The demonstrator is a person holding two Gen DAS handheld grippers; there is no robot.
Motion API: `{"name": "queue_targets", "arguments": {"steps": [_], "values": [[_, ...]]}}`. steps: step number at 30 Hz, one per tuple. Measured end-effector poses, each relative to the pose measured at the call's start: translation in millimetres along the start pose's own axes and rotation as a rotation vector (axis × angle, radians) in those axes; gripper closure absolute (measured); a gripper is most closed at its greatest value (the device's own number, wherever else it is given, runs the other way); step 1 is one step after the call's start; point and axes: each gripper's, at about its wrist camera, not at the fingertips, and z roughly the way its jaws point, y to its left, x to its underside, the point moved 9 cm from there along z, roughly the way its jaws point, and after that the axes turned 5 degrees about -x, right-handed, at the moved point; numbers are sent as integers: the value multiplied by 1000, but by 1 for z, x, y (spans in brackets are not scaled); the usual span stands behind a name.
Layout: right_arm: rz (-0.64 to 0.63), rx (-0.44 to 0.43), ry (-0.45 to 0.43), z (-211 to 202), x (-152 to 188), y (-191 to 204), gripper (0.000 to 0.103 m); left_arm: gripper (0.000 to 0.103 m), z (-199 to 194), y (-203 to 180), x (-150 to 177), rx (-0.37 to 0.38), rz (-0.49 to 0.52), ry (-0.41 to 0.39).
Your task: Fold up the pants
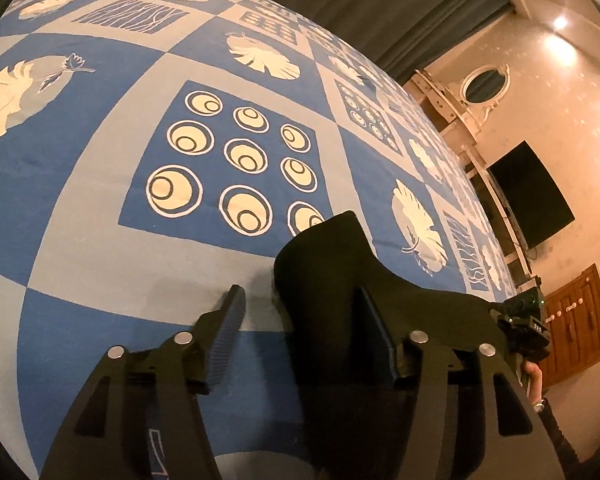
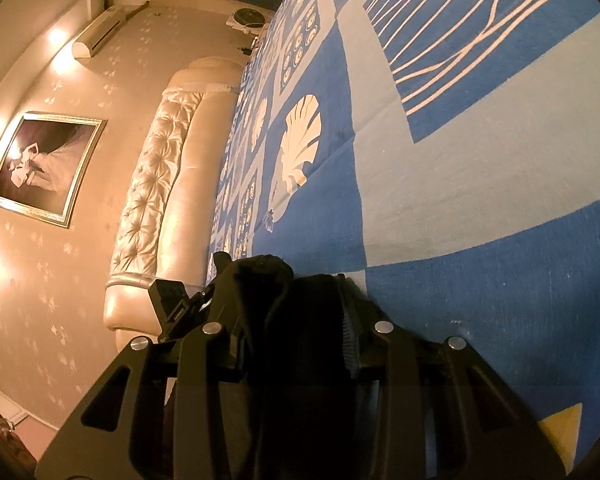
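Bed: you had a blue, grey and cream patterned bedspread [image 1: 100, 208] over it.
Headboard: a tufted cream headboard [image 2: 156, 184] stood at one end.
Walls: beige wallpaper, a framed picture [image 2: 44, 168], an air conditioner [image 2: 100, 36].
Also: dark curtains [image 1: 380, 8], a black TV [image 1: 532, 196], a wooden cabinet [image 1: 576, 320].
Light: warm spots glared on the walls.
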Motion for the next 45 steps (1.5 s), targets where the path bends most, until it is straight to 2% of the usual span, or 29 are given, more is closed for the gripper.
{"name": "queue_targets", "arguments": {"steps": [9,18,23,25,27,29,33,36,38,40,42,43,44,45], "values": [[9,-5,-10,-1,0,0,67,39,-4,2,1,-20,8,2],[13,3,-13,-2,0,-2,66,39,-7,2,2,-44,18,0],[1,25,-7,-2,-1,0,67,39,-7,-1,1,-83,73,-23],[-22,38,-7,-1,-1,2,67,45,-6,-5,-1,-109,123,-37],[-28,41,-13,-1,-2,3,67,61,-3,-10,0,-101,135,-33],[-43,49,-19,-2,-4,3,68,70,-3,-13,-2,-104,141,-41],[-49,51,-62,-5,-13,3,71,73,1,-18,-5,-162,172,-51],[-17,31,-87,-9,-22,-3,76,73,3,-15,-10,-176,150,-50],[10,-3,-84,-11,-24,-5,76,73,5,-14,-11,-168,136,-44],[9,9,-107,-19,-26,-6,72,73,4,-14,-10,-159,125,-37],[21,-3,-133,-31,-26,-6,58,67,-1,-12,-8,-143,110,-33],[23,-3,-138,-35,-24,-4,55,63,-4,-10,-7,-145,100,-35],[16,4,-137,-40,-20,-1,48,56,-8,-8,-6,-152,92,-39],[-1,27,-132,-44,-15,2,40,55,-14,-6,-5,-151,81,-46]]}}
